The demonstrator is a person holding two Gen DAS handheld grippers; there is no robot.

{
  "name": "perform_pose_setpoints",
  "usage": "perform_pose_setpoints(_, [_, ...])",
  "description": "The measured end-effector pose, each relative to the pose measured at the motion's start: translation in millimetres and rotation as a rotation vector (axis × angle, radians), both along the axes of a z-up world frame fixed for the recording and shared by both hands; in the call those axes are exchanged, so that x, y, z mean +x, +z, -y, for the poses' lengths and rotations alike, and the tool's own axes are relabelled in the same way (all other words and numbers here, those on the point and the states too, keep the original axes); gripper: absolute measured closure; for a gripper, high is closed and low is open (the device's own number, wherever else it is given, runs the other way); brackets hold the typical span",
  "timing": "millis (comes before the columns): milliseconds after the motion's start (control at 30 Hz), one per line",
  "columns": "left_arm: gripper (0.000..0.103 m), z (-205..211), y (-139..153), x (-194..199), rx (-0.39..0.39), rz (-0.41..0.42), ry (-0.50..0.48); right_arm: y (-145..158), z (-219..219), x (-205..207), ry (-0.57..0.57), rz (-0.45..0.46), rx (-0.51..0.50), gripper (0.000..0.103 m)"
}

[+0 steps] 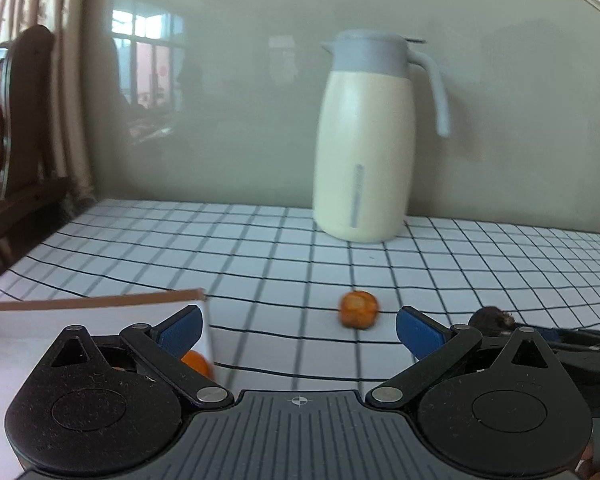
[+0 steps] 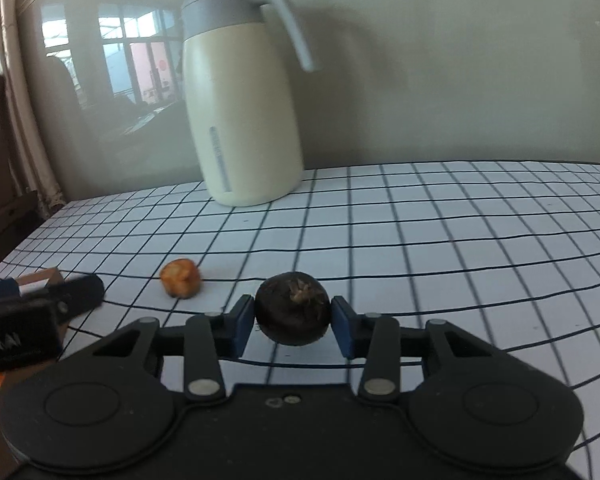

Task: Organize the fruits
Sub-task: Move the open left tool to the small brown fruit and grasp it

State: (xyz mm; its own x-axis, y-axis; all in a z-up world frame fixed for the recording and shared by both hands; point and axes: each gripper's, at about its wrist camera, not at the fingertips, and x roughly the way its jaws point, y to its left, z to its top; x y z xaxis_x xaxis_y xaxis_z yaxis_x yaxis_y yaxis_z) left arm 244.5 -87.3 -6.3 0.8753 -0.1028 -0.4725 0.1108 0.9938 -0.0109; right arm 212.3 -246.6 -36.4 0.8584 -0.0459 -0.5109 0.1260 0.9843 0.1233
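Note:
My right gripper (image 2: 293, 322) is shut on a dark round fruit (image 2: 293, 308) and holds it just above the checked tablecloth. The same fruit shows at the right edge of the left wrist view (image 1: 492, 317). A small orange fruit (image 2: 180, 278) lies on the cloth to the left of it; in the left wrist view this orange fruit (image 1: 359, 308) lies ahead of my left gripper (image 1: 299, 330), which is open and empty. An orange fruit (image 1: 198, 362) sits in a white box (image 1: 100, 316) with a brown rim, behind my left finger.
A cream jug with a grey lid and handle (image 1: 364, 140) stands at the back of the table (image 1: 260, 240) near the wall; it also shows in the right wrist view (image 2: 244, 96). A dark wooden chair (image 1: 16, 120) stands at the left.

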Motion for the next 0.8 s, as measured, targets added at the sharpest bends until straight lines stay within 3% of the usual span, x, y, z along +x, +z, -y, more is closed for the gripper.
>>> perform_pose_setpoints(800, [0.000, 41.0, -16.5, 15.7, 0.034, -0.028, -0.023, -4.8, 24.4, -4.9, -0.022, -0.020, -0.007, 0.070])
